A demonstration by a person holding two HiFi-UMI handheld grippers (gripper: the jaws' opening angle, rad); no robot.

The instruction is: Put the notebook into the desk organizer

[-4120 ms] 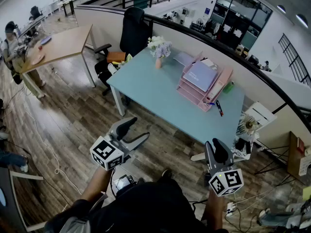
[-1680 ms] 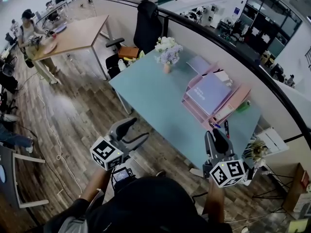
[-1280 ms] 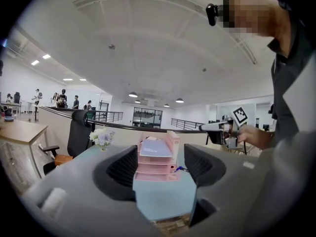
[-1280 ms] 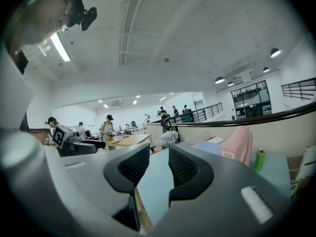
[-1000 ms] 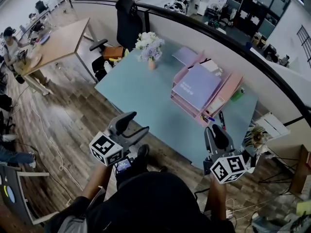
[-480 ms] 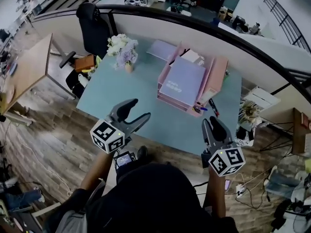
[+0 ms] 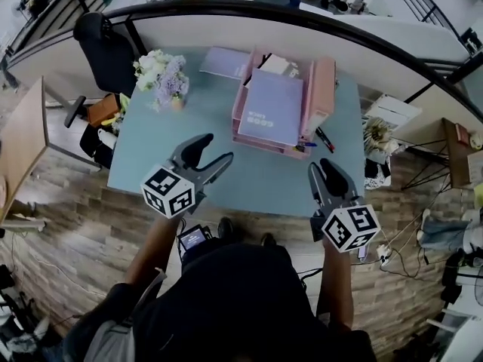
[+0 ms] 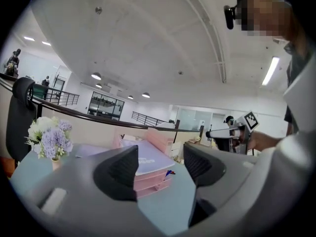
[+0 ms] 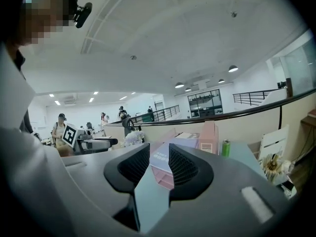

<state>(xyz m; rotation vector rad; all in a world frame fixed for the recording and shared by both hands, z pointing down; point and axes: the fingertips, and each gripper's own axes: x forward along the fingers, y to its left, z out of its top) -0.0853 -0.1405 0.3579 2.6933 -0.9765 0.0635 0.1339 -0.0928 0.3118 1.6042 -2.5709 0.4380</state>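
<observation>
In the head view the lower trays of the pink desk organizer are hidden under the lavender notebook, which lies flat on its top tray. The stacked trays are seen from the side only in the left gripper view. The white print on the notebook's cover is too small to be read. Its long axis runs from near to far across the blue table, with the printed end nearest the person and the far end leaning slightly right. A second lavender cover lies flat on the table by the organizer's far left corner; whether it is a notebook cannot be told.

A green can is shown only in the right gripper view, right of the organizer. The flowers at the far left appear in the head view and the left gripper view.

The left gripper is held over the table's near edge with its jaws wide apart and nothing between them. The right gripper is held with a narrower gap between its jaws, also empty.
</observation>
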